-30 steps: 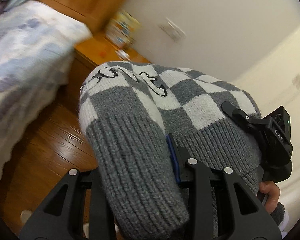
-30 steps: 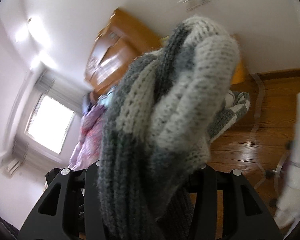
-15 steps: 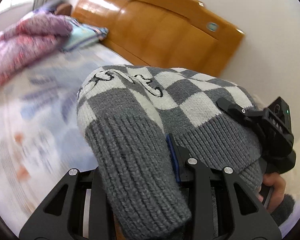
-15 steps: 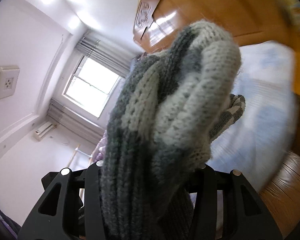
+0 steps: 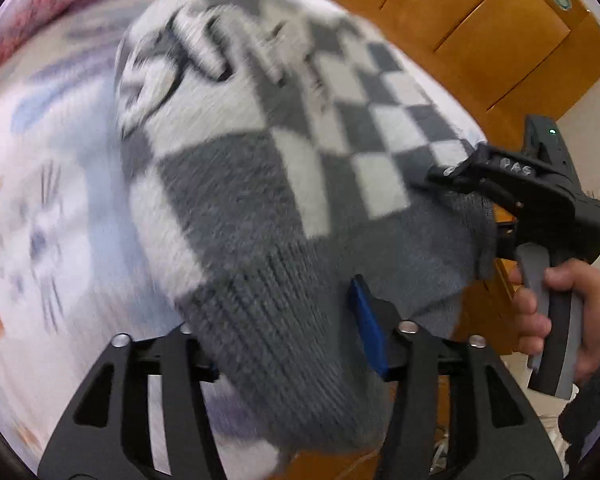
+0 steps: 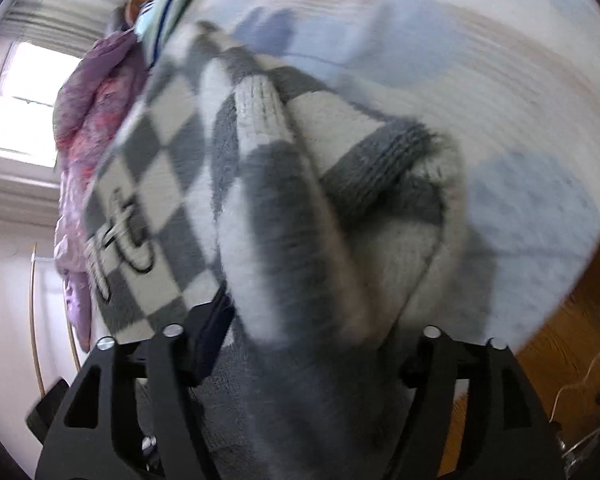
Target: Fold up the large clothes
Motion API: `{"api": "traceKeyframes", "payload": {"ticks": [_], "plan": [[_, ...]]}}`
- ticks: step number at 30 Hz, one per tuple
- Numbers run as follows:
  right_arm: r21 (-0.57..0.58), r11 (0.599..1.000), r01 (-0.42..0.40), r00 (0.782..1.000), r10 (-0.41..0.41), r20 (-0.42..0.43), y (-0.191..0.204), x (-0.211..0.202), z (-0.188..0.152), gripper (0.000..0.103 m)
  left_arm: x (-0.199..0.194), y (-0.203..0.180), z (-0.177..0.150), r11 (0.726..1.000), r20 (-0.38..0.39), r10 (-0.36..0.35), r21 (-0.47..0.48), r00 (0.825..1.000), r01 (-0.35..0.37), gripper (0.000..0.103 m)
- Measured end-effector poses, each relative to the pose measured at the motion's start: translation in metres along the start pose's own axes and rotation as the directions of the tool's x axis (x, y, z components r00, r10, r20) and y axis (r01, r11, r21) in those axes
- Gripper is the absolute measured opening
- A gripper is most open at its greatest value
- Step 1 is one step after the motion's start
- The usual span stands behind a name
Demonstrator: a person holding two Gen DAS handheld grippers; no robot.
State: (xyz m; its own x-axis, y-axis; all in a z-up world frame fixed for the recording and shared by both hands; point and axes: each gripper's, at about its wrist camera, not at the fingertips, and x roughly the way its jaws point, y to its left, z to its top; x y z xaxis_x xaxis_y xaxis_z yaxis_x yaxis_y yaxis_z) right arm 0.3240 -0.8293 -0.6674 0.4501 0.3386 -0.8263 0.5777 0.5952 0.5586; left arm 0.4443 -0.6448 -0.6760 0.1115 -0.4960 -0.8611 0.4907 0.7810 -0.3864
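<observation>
A grey-and-white checked knit sweater (image 5: 268, 152) with black lettering hangs between my two grippers above the bed. My left gripper (image 5: 292, 356) is shut on its grey ribbed hem. My right gripper (image 6: 300, 364) is shut on another bunched part of the sweater (image 6: 260, 200). The right gripper also shows in the left wrist view (image 5: 452, 180), held by a hand, clamped on the sweater's far edge. The sweater hides most of both pairs of fingers.
A bed with a white and blue patterned sheet (image 5: 40, 184) lies below. A pink-purple quilt (image 6: 88, 112) is bunched at its far side. A wooden headboard (image 5: 480, 28) stands behind. Wooden floor (image 6: 560, 360) shows beside the bed.
Both grippers have swung from facing the floor and wall to over the bed, carrying the sweater. The sweater has spread out wider between them.
</observation>
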Motion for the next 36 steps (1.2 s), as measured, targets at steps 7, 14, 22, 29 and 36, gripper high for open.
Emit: {"api": "traceKeyframes", "payload": {"ticks": [7, 14, 22, 29, 36], "plan": [[-0.079, 0.969, 0.235, 0.970, -0.229, 0.075, 0.015, -0.031, 0.003, 0.076, -0.019, 0.015, -0.001, 0.999, -0.009, 0.045, -0.027, 0.999, -0.045, 0.073], [-0.278, 0.878, 0.390, 0.918, -0.345, 0.196, 0.042, -0.086, -0.044, 0.076, -0.103, -0.008, -0.008, 0.987, 0.118, 0.152, 0.031, 0.981, -0.157, 0.084], [-0.390, 0.841, 0.375, 0.907, -0.245, 0.343, 0.144, -0.182, -0.114, 0.080, -0.232, -0.047, -0.068, 0.954, 0.244, 0.278, 0.042, 0.929, -0.297, 0.092], [-0.453, 0.817, 0.358, 0.890, -0.151, 0.430, 0.191, -0.282, -0.198, 0.087, -0.351, -0.085, -0.122, 0.938, 0.347, 0.333, -0.031, 0.877, -0.344, 0.095], [-0.509, 0.803, 0.309, 0.892, -0.060, 0.447, 0.228, -0.366, -0.271, 0.093, -0.467, -0.126, -0.176, 0.935, 0.417, 0.342, -0.063, 0.842, -0.348, 0.098]]}}
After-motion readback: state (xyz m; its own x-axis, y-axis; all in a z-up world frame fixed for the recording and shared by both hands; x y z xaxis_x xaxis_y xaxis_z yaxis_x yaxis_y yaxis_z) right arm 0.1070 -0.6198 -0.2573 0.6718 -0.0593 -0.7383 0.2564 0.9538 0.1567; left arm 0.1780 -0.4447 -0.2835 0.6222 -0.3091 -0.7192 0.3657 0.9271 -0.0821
